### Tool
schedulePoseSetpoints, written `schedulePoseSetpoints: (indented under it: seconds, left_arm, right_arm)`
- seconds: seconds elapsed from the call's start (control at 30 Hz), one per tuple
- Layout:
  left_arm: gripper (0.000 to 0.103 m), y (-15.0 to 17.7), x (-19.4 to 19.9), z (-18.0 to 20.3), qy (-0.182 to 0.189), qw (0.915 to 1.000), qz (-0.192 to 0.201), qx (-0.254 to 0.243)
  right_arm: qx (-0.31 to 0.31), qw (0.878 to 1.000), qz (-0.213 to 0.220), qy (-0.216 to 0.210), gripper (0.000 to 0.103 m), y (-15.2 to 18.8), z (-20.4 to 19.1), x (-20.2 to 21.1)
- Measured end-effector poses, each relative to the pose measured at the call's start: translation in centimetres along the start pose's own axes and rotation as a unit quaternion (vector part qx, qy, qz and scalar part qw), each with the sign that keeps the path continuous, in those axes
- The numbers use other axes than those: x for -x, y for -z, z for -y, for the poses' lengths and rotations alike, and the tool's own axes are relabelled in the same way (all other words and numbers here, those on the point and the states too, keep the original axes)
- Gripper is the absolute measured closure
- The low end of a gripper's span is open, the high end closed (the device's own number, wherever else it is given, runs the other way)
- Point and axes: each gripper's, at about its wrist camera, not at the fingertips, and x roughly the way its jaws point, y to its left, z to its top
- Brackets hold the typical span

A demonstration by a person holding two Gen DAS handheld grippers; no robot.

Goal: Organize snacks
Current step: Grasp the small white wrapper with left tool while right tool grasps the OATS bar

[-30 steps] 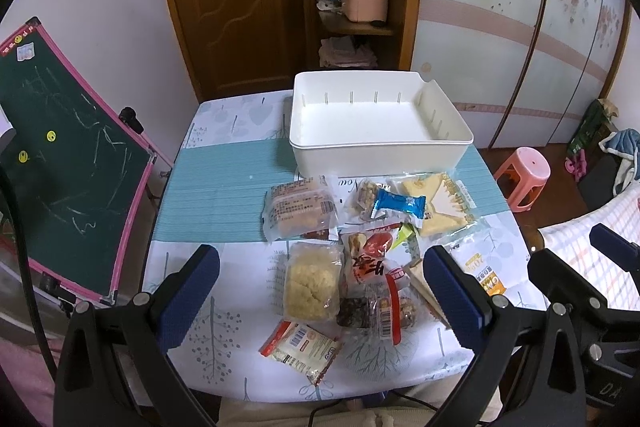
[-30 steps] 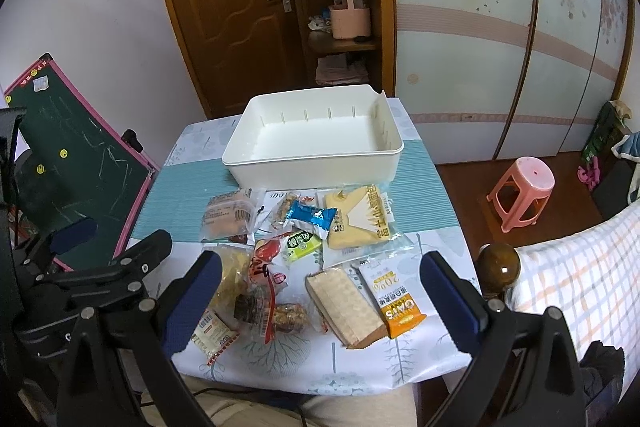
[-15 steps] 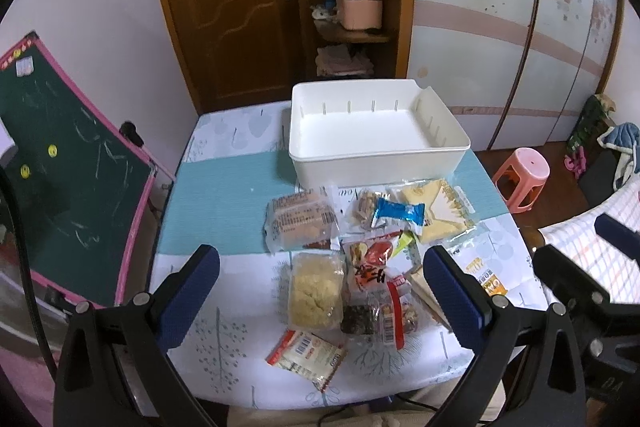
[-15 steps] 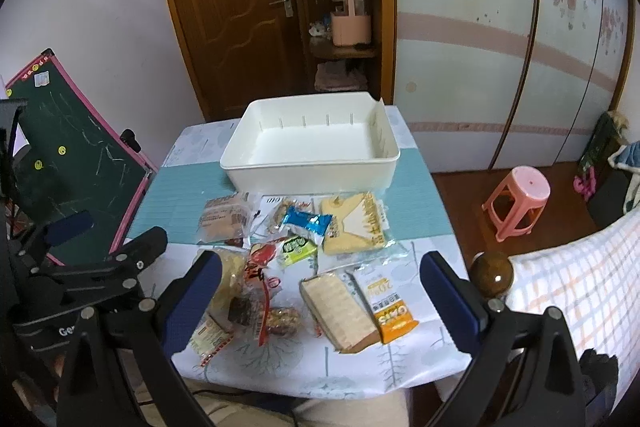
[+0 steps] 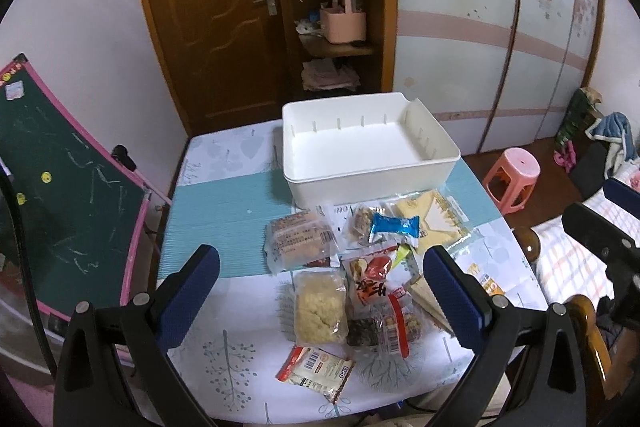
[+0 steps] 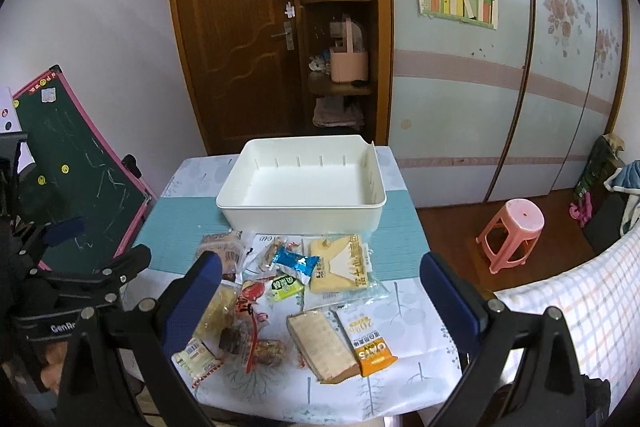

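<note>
1. Bedroom clutter frames a table at mid-frame; the empty white bin sits above the scattered snacks.
2. Left gripper and right gripper hover spread wide, holding nothing.
3. Best taken one packet at a time, pinched at a flat edge and lifted clear of its neighbours.
4. An orange packet at lower centre reads "OATS".

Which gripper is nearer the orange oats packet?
Right. The oats packet lies between the open right gripper's fingers; the left gripper hangs off to its left, over the yellow noodle pack.
</note>
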Motion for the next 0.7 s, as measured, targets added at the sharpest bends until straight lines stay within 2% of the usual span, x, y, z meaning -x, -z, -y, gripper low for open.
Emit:
schedulePoseSetpoints:
  seconds: [0.17,0.3,0.47,0.57,0.7]
  left_arm:
    - [0.002,1.9,-3.1,-1.4,0.020,0.9990,-0.037,-0.017]
    - [0.002,4.8,-6.9,-3.0,0.059,0.9930,-0.099,-0.029]
    - [0.002,9.3,-11.6,-5.1,0.105,0.9753,-0.194,-0.009]
    - [0.002,11.9,-14.1,-5.5,0.110,0.9634,-0.245,-0.002]
    - [0.002,13.6,-15.5,-5.0,0.133,0.9516,-0.277,0.000]
  right_arm:
    - [0.010,0.999,-0.042,0.012,0.003,1.4,1.4,-2.9]
    - [0.000,0.996,-0.089,0.017,0.003,3.3,3.6,-6.1]
    - [-0.005,0.989,-0.149,0.018,0.003,6.7,5.6,-10.2]
    - [-0.002,0.983,-0.184,0.020,0.004,8.9,6.1,-12.4]
    - [-0.002,0.975,-0.222,0.015,0.016,10.7,6.4,-15.0]
